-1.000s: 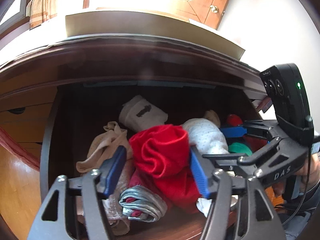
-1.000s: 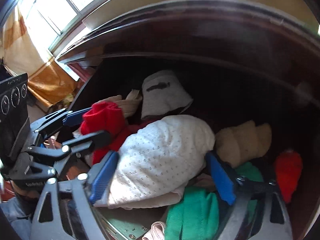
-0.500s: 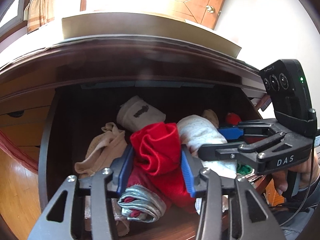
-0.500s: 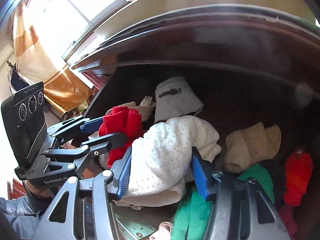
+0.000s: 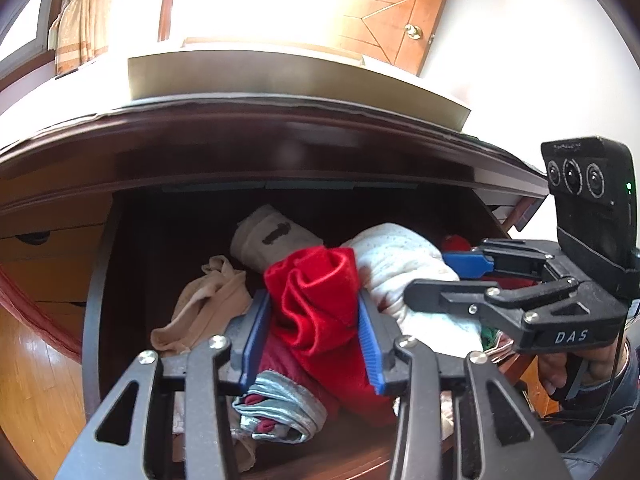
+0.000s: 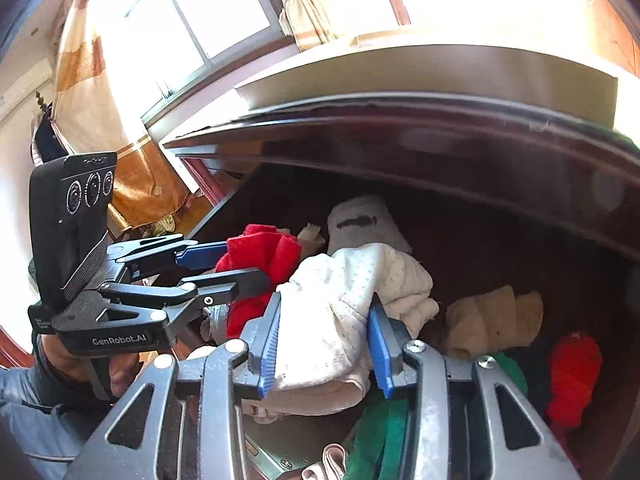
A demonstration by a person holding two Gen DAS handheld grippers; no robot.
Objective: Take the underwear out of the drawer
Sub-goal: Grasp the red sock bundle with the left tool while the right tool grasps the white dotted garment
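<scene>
The left gripper (image 5: 314, 336) is clamped on the red underwear (image 5: 316, 300) and the right gripper (image 6: 324, 344) on the white underwear (image 6: 344, 300), jaws just closed, above the drawer (image 5: 128, 240).

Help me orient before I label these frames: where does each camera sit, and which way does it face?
Left wrist: on the left gripper, facing down into the open drawer; its fingers clamp the red underwear; the right gripper and its hand show at right.
Right wrist: on the right gripper, facing the same drawer; its fingers clamp the white dotted underwear; the left gripper shows at left.
Shared: both garments, the grey folded piece, the dresser top.
</scene>
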